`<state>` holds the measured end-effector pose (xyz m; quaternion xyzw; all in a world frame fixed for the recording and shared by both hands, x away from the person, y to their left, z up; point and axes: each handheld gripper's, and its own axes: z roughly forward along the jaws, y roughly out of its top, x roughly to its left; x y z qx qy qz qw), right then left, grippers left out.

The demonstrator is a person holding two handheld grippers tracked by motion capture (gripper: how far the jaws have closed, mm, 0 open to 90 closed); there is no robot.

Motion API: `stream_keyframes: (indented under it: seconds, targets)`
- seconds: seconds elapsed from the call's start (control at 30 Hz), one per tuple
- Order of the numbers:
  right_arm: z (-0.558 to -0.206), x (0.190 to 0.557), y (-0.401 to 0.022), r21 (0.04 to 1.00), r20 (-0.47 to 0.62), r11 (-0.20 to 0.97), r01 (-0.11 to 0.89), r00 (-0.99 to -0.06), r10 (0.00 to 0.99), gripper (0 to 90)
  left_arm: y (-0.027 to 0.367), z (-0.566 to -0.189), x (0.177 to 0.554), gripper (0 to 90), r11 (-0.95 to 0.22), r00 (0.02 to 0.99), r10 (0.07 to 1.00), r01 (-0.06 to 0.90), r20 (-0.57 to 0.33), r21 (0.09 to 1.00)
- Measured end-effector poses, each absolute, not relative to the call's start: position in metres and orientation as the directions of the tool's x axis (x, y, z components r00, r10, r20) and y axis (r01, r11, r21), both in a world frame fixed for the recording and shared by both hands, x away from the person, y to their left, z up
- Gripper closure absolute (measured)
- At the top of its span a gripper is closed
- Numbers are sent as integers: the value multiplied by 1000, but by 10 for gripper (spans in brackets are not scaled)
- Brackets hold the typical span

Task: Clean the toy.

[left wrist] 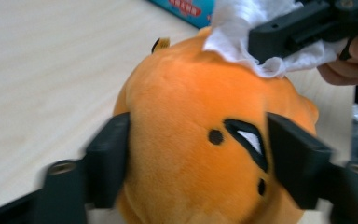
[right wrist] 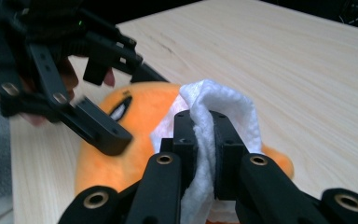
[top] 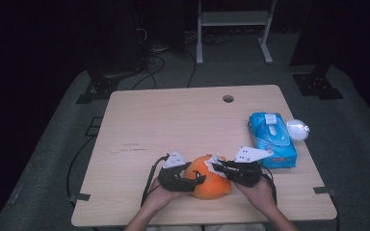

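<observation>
An orange plush toy [top: 208, 185] with a black-and-white eye lies near the table's front edge. My left gripper [top: 196, 179] reaches in from the left. In the left gripper view its two jaws stand on either side of the plush toy [left wrist: 191, 140], pressing into its sides. My right gripper [top: 218, 166] comes from the right, shut on a white wipe [top: 212, 161]. In the right gripper view the wipe [right wrist: 223, 100] bulges out between the closed jaws and rests on top of the plush toy [right wrist: 135, 116]. The right gripper [left wrist: 261, 44] and the wipe [left wrist: 242, 28] sit on the toy's far side.
A blue pack of wipes [top: 272, 139] lies at the table's right edge, with a white crumpled ball [top: 297, 129] beside it. The light wooden table [top: 173, 120] has a cable hole [top: 228, 98] near its far edge. Dark floor and stands surround it.
</observation>
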<state>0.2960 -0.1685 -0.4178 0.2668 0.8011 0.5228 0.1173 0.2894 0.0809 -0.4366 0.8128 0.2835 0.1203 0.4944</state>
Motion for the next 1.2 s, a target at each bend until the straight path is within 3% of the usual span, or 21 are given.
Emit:
stream_keyframes:
  seconds: [0.1,0.17,0.23,0.37,0.4,0.47,0.57,0.7,0.77,0.9,0.97,1.07,1.2]
  targets:
    - [-410,297,-165,915,89,288,284,-836,542,816,68,-429,278,388,-407,807,586,214,74,888]
    - [-413,301,-168,911,94,289,294,-830,549,816,65,-430,275,369,-427,820,565,201,86,882]
    - [-421,304,-175,901,120,289,324,-825,552,817,69,-430,278,306,-404,834,551,233,32,884]
    - [-427,301,-180,893,92,313,323,-812,576,817,82,-433,295,104,-302,782,599,417,-169,857]
    - [-427,300,-180,893,87,316,320,-813,576,818,84,-437,298,97,-286,774,592,461,-223,840]
    - [-427,300,-180,892,96,313,327,-812,575,817,85,-443,300,160,-270,771,576,493,-272,827]
    - [-423,297,-175,900,104,295,321,-816,569,816,80,-438,289,349,-320,795,595,365,-114,874]
    - [-407,295,-166,925,92,266,272,-839,536,816,69,-431,277,387,-388,785,614,208,83,898]
    - [-408,297,-167,922,82,277,271,-836,543,816,70,-431,277,362,-390,804,591,219,61,894]
    - [-422,301,-177,908,117,280,310,-832,542,817,83,-430,290,231,-282,817,555,361,-156,889]
    - [-420,298,-176,906,102,295,303,-834,542,817,88,-432,295,247,-248,799,559,414,-220,876]
    - [-417,293,-171,909,109,288,303,-837,536,816,84,-434,288,342,-300,811,568,365,-143,881]
    - [-407,284,-152,924,69,298,241,-869,489,815,70,-430,272,371,-405,839,544,247,15,880]
